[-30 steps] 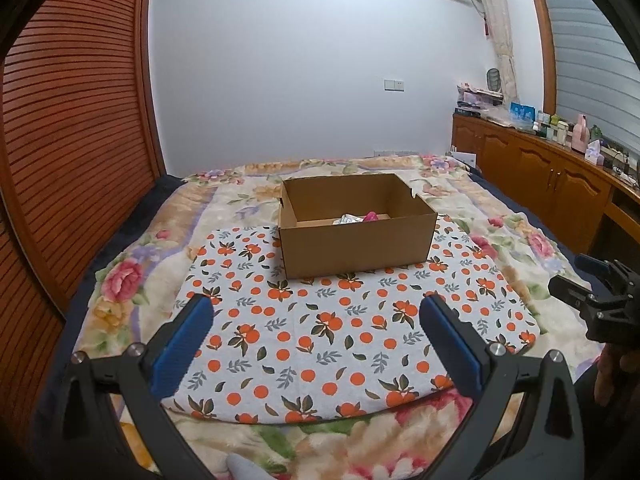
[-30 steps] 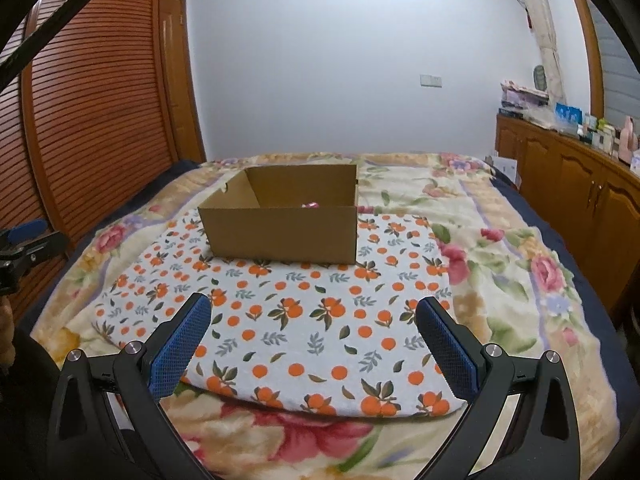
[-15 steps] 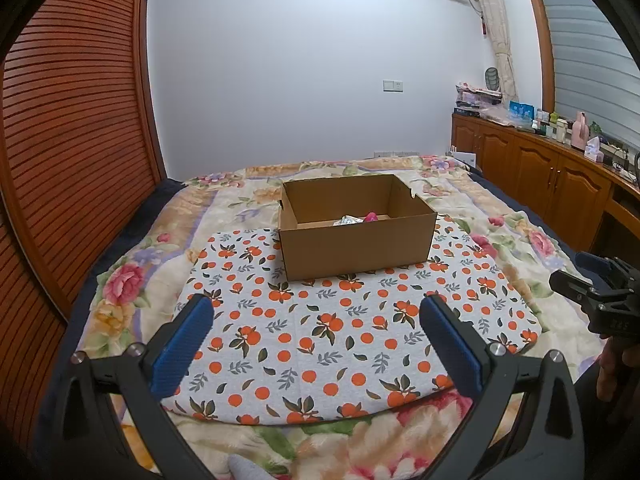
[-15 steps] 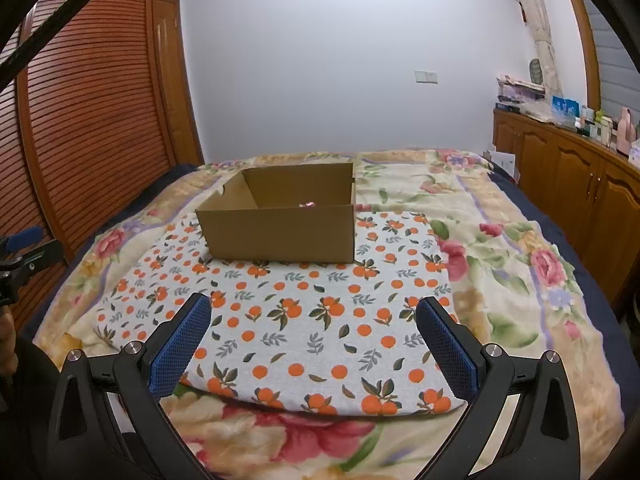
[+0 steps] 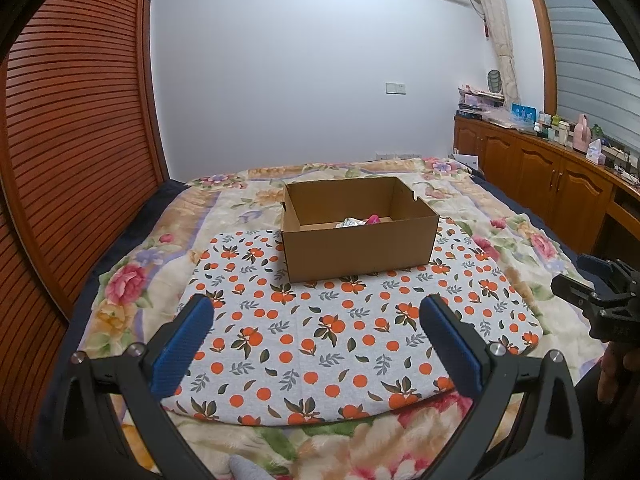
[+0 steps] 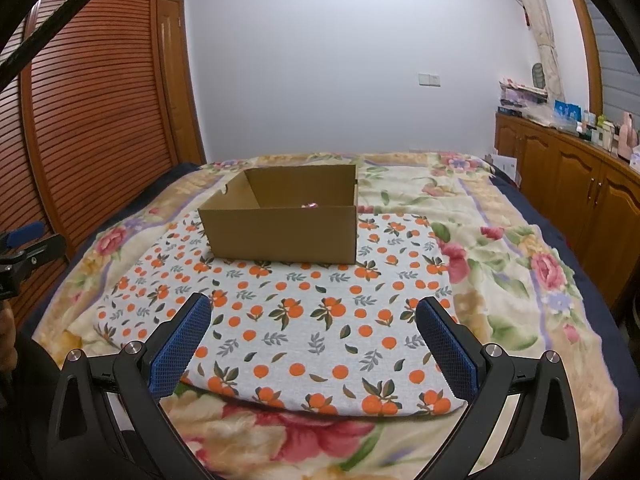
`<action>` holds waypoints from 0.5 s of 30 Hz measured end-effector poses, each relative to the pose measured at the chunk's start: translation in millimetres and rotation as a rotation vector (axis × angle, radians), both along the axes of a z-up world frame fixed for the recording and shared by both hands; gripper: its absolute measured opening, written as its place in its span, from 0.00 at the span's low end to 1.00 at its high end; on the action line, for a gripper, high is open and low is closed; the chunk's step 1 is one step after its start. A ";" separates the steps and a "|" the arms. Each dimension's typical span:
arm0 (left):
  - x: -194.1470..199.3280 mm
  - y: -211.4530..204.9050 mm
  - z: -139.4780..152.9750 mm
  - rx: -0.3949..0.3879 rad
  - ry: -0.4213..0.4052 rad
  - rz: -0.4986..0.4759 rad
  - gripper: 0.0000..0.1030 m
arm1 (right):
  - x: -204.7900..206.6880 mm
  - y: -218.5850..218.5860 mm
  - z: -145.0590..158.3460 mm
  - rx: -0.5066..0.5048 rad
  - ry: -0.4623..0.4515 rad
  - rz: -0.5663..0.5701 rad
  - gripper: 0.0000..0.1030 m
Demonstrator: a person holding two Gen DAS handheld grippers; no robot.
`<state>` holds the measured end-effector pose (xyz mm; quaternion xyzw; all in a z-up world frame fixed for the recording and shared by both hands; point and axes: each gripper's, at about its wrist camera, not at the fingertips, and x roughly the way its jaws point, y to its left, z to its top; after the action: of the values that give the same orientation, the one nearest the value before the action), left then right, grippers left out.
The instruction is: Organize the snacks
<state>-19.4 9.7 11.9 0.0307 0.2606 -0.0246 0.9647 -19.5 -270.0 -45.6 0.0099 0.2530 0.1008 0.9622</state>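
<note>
A bed [image 5: 500,216] covered by a floral blanket fills the lower half of both views. To the left of the frame stands a slatted wooden wardrobe [image 5: 76,152], and along the right edge runs a row of wooden cabinets [image 6: 568,184] with small bottles and boxes on top. In the middle of the bed lies an orange-print cloth [image 5: 320,332], grey-white with oranges and leaves.

A cardboard box [image 5: 358,250] sits open-topped at the far end of that cloth, in the centre of the left wrist view and slightly left of centre in the right wrist view [image 6: 280,236]. Inside it, against the far wall, lie the snacks [image 5: 360,222]: a silvery wrapper and a pink one beside it. From the right wrist view only a sliver of pink [image 6: 309,205] shows over the near wall.

The left gripper [image 5: 316,316] hangs low in the frame above the near part of the cloth, its blue-padded fingers [image 5: 182,346] spread wide with nothing between them. The right gripper [image 6: 314,314] is likewise spread wide and holds nothing, its blue pads [image 6: 446,346] well short of the box. Each gripper also shows at the side edge of the other's view, and part of a hand [image 5: 614,372] shows at lower right under the right one.
</note>
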 end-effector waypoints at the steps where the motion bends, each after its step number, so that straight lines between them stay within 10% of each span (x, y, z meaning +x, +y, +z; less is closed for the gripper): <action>1: -0.1 -0.1 0.1 0.001 -0.001 0.000 1.00 | 0.1 0.1 -0.1 0.000 0.001 0.000 1.00; 15: 0.9 1.3 0.9 0.002 -0.002 0.001 1.00 | 0.5 -1.2 -0.2 -0.001 0.001 0.002 1.00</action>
<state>-18.5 11.0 12.8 0.0314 0.2598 -0.0239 0.9649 -19.0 -271.3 -45.8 0.0093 0.2533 0.1017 0.9620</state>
